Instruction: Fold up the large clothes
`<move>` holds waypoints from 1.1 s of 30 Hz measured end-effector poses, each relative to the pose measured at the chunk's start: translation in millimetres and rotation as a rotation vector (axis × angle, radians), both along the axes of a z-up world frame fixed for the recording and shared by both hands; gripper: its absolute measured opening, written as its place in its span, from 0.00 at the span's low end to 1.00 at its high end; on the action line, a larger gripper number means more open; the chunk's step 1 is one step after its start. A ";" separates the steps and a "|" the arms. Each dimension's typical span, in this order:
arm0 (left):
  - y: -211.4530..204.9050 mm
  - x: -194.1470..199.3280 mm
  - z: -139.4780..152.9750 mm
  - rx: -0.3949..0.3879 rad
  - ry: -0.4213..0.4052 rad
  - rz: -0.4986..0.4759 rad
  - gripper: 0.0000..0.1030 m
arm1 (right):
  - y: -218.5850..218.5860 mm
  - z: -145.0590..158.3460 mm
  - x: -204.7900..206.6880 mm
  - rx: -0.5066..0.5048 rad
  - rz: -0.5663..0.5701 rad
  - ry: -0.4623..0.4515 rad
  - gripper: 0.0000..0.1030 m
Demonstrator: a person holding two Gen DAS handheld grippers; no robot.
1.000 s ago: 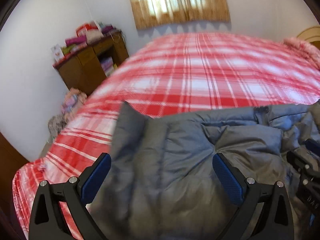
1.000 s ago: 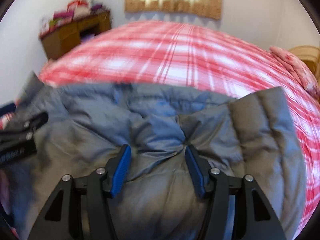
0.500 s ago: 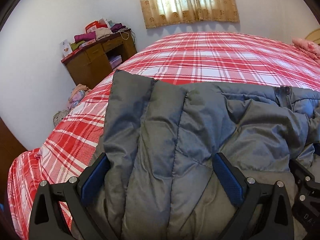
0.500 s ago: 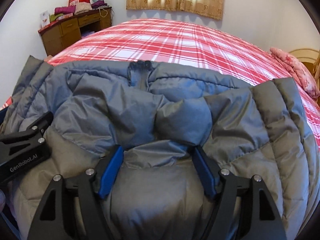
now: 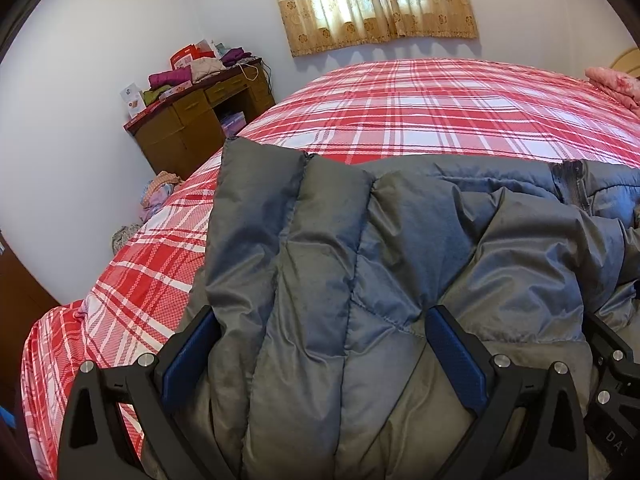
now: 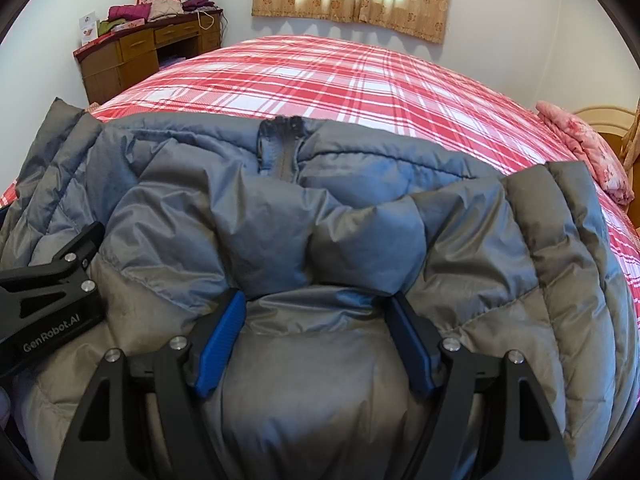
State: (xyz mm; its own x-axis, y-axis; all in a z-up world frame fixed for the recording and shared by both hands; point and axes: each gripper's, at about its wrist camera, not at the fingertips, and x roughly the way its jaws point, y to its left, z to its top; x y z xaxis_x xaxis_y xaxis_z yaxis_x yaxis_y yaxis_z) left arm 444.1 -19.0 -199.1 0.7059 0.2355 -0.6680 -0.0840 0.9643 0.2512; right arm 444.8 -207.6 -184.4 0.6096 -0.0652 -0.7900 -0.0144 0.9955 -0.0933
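A grey quilted puffer jacket [image 5: 360, 264] lies spread on the near part of the red plaid bed [image 5: 420, 112], its zipper [image 6: 284, 152] at the far edge. My left gripper [image 5: 324, 344] stands wide over the jacket's left side, and a thick fold fills the gap and presses on both blue pads [image 5: 452, 352]. My right gripper [image 6: 316, 332] holds a puffed fold at the jacket's middle, with creases running to both pad tips. The left gripper's black body [image 6: 48, 292] shows at the left of the right wrist view.
A wooden desk [image 5: 200, 120] piled with clothes and boxes stands by the wall beyond the bed's left side. A pink folded blanket [image 6: 584, 148] lies at the right edge. A curtained window [image 5: 376, 0] is behind. Bare plaid cover stretches beyond the jacket.
Both grippers have sunk with the jacket, which now lies flat on the bed instead of hanging blurred. The right gripper's pads stand a little wider apart than a second ago.
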 end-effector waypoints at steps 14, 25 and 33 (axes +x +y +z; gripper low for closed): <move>53.1 -103.4 54.2 -0.033 -0.119 0.014 0.99 | -0.9 33.0 -78.1 0.013 0.018 -0.025 0.89; 96.0 -120.9 -4.4 -0.303 0.022 0.087 0.99 | 7.6 0.2 -84.8 -0.041 0.005 -0.063 0.92; 104.0 -129.8 -8.3 -0.451 0.022 -0.007 0.82 | -4.7 30.8 -117.6 -0.019 0.003 -0.054 0.91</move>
State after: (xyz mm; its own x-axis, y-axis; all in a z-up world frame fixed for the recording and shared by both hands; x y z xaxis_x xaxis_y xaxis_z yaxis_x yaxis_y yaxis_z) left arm 314.2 85.0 -207.3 0.6910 -0.0870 -0.7176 -0.0766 0.9783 -0.1924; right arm 327.2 -212.3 -153.6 0.6518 -0.0779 -0.7544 -0.0118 0.9936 -0.1127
